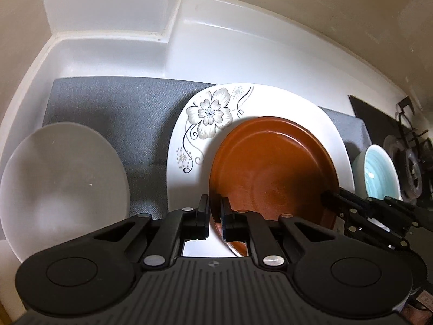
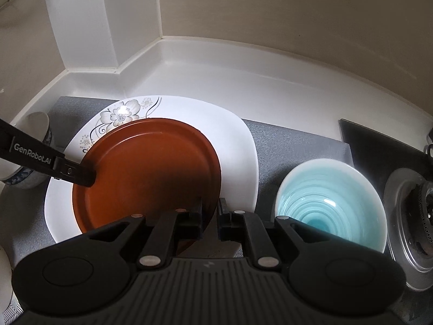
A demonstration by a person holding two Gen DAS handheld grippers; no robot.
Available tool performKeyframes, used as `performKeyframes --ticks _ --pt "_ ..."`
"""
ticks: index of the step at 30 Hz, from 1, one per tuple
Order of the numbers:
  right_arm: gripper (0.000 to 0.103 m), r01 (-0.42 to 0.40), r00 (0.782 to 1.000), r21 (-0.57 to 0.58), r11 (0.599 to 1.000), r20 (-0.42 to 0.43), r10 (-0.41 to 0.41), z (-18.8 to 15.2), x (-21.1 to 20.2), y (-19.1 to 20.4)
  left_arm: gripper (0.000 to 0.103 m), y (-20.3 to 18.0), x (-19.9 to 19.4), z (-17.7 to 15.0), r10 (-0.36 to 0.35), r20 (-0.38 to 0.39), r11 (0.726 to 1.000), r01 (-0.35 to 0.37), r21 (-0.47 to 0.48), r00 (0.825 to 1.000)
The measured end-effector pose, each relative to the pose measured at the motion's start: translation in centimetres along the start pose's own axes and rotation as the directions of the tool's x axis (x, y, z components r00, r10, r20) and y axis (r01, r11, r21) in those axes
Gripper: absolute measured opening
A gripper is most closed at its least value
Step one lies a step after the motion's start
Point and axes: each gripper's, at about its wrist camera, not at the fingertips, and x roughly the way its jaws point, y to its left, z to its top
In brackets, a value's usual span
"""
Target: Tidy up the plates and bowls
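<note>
A brown plate (image 1: pixel 273 170) lies on a large white plate with a flower print (image 1: pixel 208 113), on a grey mat. My left gripper (image 1: pixel 215 208) is shut on the brown plate's left rim. My right gripper (image 2: pixel 210 211) is shut on the plate's right rim (image 2: pixel 151 168); it also shows in the left wrist view (image 1: pixel 331 199). The left gripper reaches in from the left in the right wrist view (image 2: pixel 89 177). The white plate (image 2: pixel 238 146) shows around the brown one.
A white bowl (image 1: pixel 62 187) stands left of the plates. A pale blue bowl (image 2: pixel 330 203) stands right of them. A blue-patterned bowl (image 2: pixel 25 173) sits far left. A gas stove burner (image 2: pixel 411 222) is at the right. White walls close the back.
</note>
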Motion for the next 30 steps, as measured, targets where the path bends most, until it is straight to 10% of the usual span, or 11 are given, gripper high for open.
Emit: performKeyframes --ticks 4,7,11,13,18,24,30 --pt "0.048 -0.113 0.993 0.027 0.993 -0.022 0.114 -0.1 -0.2 -0.2 0.010 0.0 -0.9 -0.2 0.027 -0.036 1.000 -0.027 -0.011 0.999" --pt "0.049 -0.079 0.997 0.021 0.997 -0.001 0.079 -0.3 -1.3 0.4 0.020 -0.4 -3.6 -1.3 0.079 -0.003 0.997 -0.079 0.006 0.997" --pt "0.049 -0.123 0.989 0.088 0.988 0.092 0.115 -0.2 -4.6 0.8 0.071 2.1 -8.8 -3.3 0.114 0.117 0.993 -0.108 -0.053 0.987" --pt "0.049 -0.162 0.981 0.091 0.983 0.125 0.150 0.1 -6.0 1.8 0.077 4.5 -10.7 -4.1 0.120 0.158 0.987 -0.101 -0.121 0.980" --pt "0.049 -0.303 0.951 0.095 0.948 0.095 0.294 1.8 -6.3 5.3 0.059 10.6 -11.0 -5.0 0.185 0.142 0.953 -0.143 -0.266 0.972" --pt "0.049 -0.432 0.901 0.175 0.885 0.031 0.433 3.9 -3.4 9.3 0.024 14.5 -8.3 -5.0 0.046 0.098 0.910 -0.001 -0.416 0.994" --pt "0.047 -0.410 0.905 0.202 0.889 -0.029 0.424 5.0 -0.7 12.2 0.020 15.1 -7.1 -4.9 0.042 0.115 0.894 0.015 -0.448 0.992"
